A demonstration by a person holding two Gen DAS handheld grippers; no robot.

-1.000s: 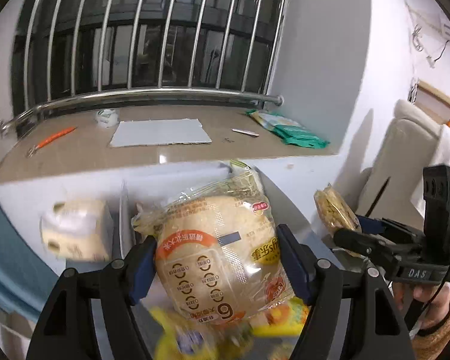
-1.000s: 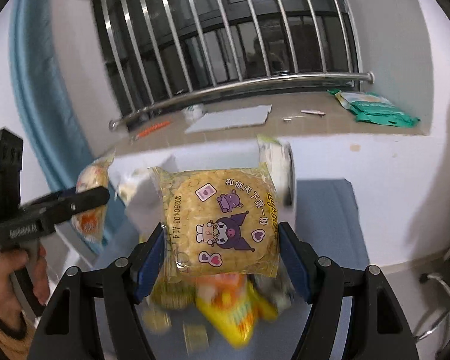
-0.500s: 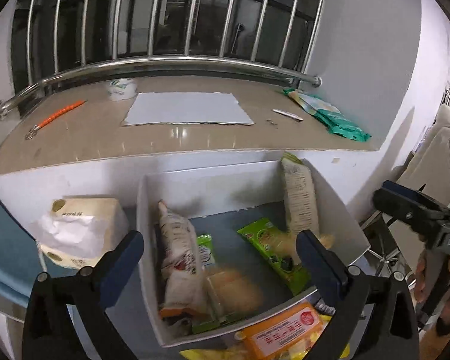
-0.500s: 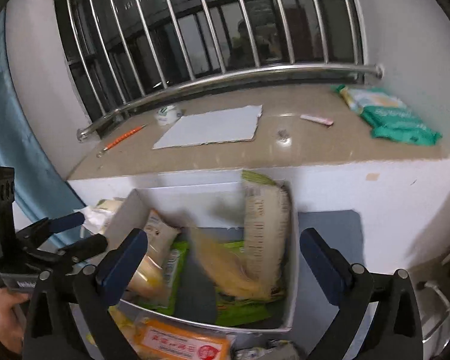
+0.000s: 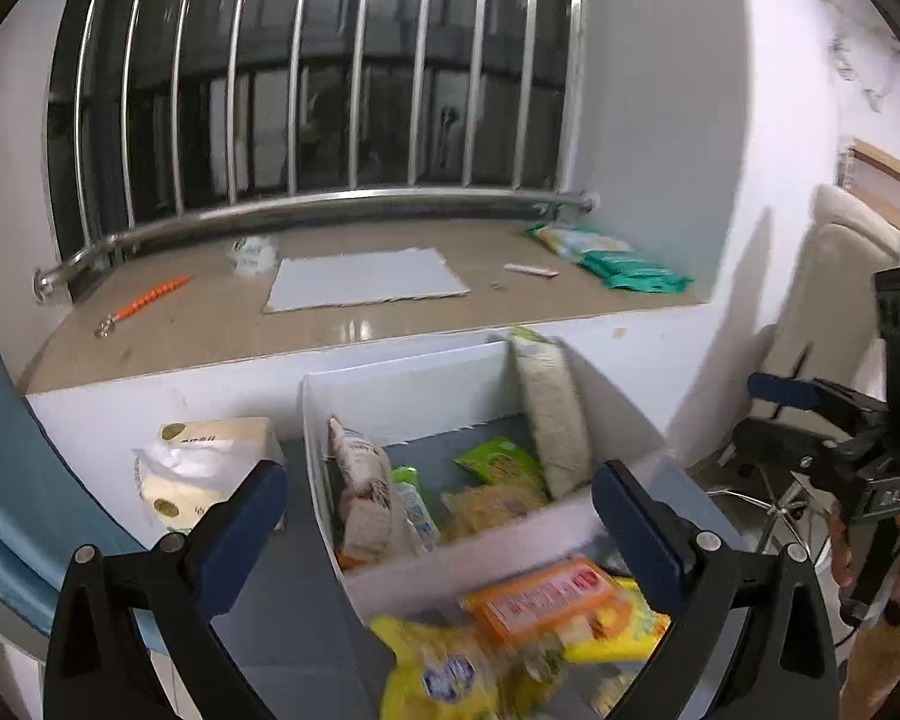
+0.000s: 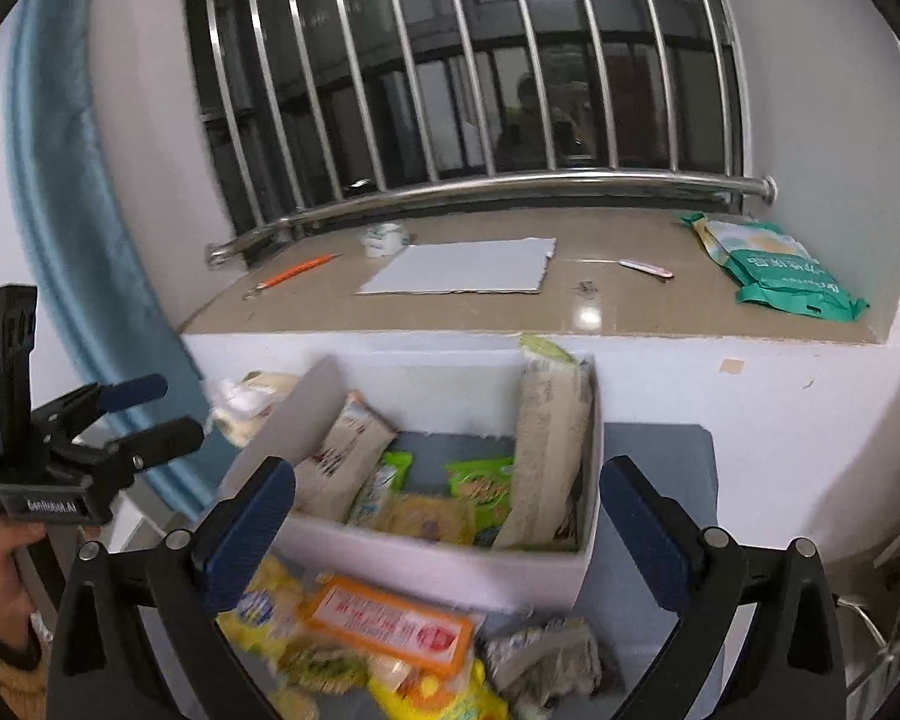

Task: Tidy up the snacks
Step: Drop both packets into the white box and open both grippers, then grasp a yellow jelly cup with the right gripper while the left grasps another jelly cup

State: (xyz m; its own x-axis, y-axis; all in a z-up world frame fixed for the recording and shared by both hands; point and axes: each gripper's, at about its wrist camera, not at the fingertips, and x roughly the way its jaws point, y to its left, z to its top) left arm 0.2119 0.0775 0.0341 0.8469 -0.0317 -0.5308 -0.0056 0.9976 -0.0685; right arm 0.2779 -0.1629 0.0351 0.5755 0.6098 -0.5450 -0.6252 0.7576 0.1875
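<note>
Both tools gape fully and hold nothing; jaws have just been opening, nothing between them. Left tool (image 5: 438, 516) hovers over the box's (image 5: 450, 570) near left corner, right tool (image 6: 447, 516) over its near wall. Going left to right: tissue pack (image 5: 204, 468) sits just beside the box, so a wide left jaw could clip it on your next reach. In the box, the white bag (image 5: 363, 492) leans on the left wall and the tall bag (image 6: 549, 450) stands against the right wall; either could topple when more lands. Loose pile (image 6: 384, 630) lies on the surface in front of the box: orange pack (image 6: 390, 624) on yellow bags (image 5: 450, 672), crumpled wrapper (image 6: 546, 660) at right. You'd likely pinch two overlapped packs at once, or drag the box.
</note>
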